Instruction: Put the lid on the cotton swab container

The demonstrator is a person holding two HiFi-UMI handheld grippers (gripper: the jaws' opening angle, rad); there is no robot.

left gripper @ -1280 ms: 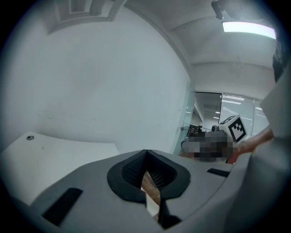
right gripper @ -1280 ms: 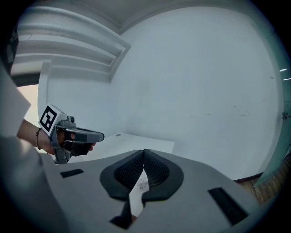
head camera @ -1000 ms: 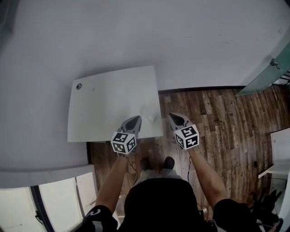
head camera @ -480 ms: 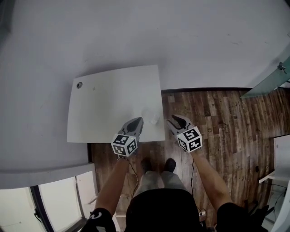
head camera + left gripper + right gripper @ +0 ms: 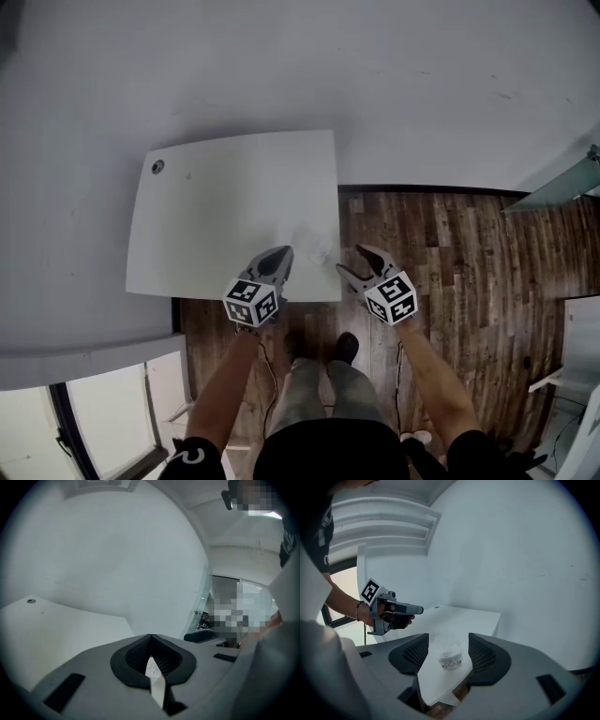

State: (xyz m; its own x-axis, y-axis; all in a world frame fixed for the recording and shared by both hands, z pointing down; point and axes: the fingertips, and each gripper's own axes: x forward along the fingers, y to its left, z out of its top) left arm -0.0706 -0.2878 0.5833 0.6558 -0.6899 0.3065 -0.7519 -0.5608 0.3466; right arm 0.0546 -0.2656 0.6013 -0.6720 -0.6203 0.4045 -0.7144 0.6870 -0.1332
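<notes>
Currently, approach to the work. Both grippers are held at the front edge of the table [image 5: 225,206], and the lid is not yet on.

**Grippers.** The right gripper [image 5: 350,261] has just been opening its jaws, which now stand wide. The container [image 5: 450,656] lies in line between them but ahead of the pads, untouched. The left gripper [image 5: 278,255] has its jaws together and holds nothing.

**Position.** The container stands upright near the table's front right corner, just inside the edge. A faint clear shape [image 5: 302,234] just beyond it is probably the lid, though this cannot be confirmed.

**Technique (judgement).**
- Bring the right jaws level around the container's lower wall and centre it before closing.
- Close gently. Thin plastic may flex, and a push off centre could slide the tub toward the nearby edge.
- The left jaws must open before they can take the lid.
- Grip the lid by its rim and keep it flat.
- Lower the lid squarely over the mouth while the right gripper steadies the body.

**Appearance.** The container is a small, round, clear tub. White swab tips show packed behind the wall, with a printed band below that is too small to read. Whether the mouth is open cannot be told.
</notes>
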